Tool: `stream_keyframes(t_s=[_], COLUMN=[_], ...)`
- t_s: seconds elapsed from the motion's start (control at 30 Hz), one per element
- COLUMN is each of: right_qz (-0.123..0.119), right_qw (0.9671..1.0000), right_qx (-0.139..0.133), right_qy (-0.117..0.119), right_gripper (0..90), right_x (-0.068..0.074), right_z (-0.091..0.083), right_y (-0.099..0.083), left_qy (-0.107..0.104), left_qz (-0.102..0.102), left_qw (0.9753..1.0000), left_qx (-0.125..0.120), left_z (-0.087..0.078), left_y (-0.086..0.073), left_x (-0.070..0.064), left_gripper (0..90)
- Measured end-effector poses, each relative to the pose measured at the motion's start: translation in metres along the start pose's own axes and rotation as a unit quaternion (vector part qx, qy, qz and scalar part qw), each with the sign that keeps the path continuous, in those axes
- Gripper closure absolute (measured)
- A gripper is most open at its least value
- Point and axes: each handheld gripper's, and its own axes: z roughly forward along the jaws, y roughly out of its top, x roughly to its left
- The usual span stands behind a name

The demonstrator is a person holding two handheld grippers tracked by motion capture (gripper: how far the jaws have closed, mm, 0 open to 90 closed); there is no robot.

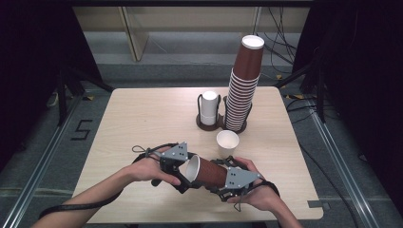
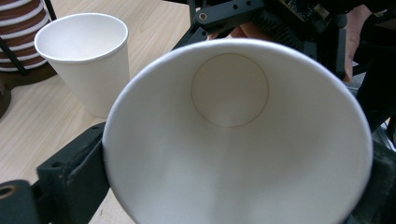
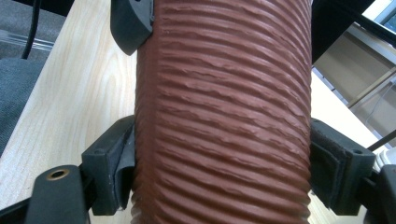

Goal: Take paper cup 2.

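Note:
A brown ribbed paper cup (image 1: 212, 172) lies on its side just above the table's front edge, held between both grippers. My left gripper (image 1: 187, 172) is shut on its rim end; its white inside (image 2: 233, 140) faces that camera, with a black jaw pressed on each side. Pressed on the ribbed wall (image 3: 222, 116) from both sides, my right gripper (image 1: 227, 179) is shut around the cup's body. A jaw of the left gripper (image 3: 131, 21) shows at the top of the right gripper view.
A single white cup (image 1: 227, 141) (image 2: 84, 60) stands upright just behind the grippers. Behind it a black holder carries a short stack of white cups (image 1: 208, 108) and a tall leaning stack of brown cups (image 1: 244, 85). The wooden table (image 1: 142, 118) has bare room at left.

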Motion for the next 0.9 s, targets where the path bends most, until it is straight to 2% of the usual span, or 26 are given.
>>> stream_keyframes(t_s=[0.03,0.07,0.13,0.17,0.33,0.37,0.43,0.5,0.53,0.6,0.63,0.67,0.7,0.9], right_qz=[-0.001,0.005,-0.001,-0.011,0.0,-0.007,-0.003,-0.005,0.001,-0.004,0.006,0.002,0.018,0.032], right_qw=[1.0,1.0,1.0,0.9999,0.9998,0.9998,0.9998,0.9996,0.9996,0.9996,0.9995,0.9995,0.9992,0.9982], right_qx=[0.0,0.004,0.009,0.01,0.022,0.02,0.021,0.025,0.026,0.028,0.031,0.031,0.036,0.049], right_qy=[-0.001,0.001,0.002,0.002,0.004,0.004,0.006,0.008,0.008,0.006,0.009,0.007,0.008,0.009], right_gripper=[20.3,20.2,20.2,20.1,20.0,20.0,20.0,20.0,20.0,19.7,19.3,18.1,17.2,13.5], right_x=[-0.001,0.0,-0.001,-0.002,0.0,-0.001,-0.001,-0.001,0.0,-0.001,0.0,-0.001,0.0,-0.001], right_z=[0.0,0.0,0.002,0.002,0.004,0.004,0.005,0.005,0.006,0.006,0.006,0.006,0.007,0.007], right_y=[0.0,0.0,0.001,0.001,0.003,0.003,0.003,0.004,0.004,0.005,0.005,0.005,0.004,0.001], left_qy=[0.0,0.004,0.01,0.015,0.021,0.024,0.022,0.027,0.029,0.032,0.035,0.037,0.039,0.044], left_qz=[0.0,0.008,0.017,0.023,0.044,0.052,0.058,0.077,0.083,0.093,0.104,0.108,0.113,0.14], left_qw=[1.0,1.0,0.9998,0.9996,0.9988,0.9983,0.9979,0.9963,0.9958,0.9946,0.9932,0.9926,0.9918,0.9868], left_qx=[-0.004,0.003,0.001,0.0,0.009,0.013,0.017,0.024,0.025,0.032,0.038,0.042,0.044,0.068], left_z=[0.0,-0.001,-0.001,-0.001,-0.002,-0.003,-0.003,-0.003,-0.003,-0.003,-0.003,-0.003,-0.003,-0.005], left_y=[0.0,0.0,0.0,0.001,0.003,0.004,0.005,0.007,0.008,0.009,0.01,0.011,0.011,0.018], left_x=[-0.001,-0.001,-0.003,-0.004,-0.006,-0.006,-0.008,-0.01,-0.011,-0.012,-0.013,-0.014,-0.014,-0.017], left_gripper=[4.9,5.4,6.3,6.7,7.9,8.1,8.2,8.2,8.2,8.2,8.2,8.2,8.2,8.3])
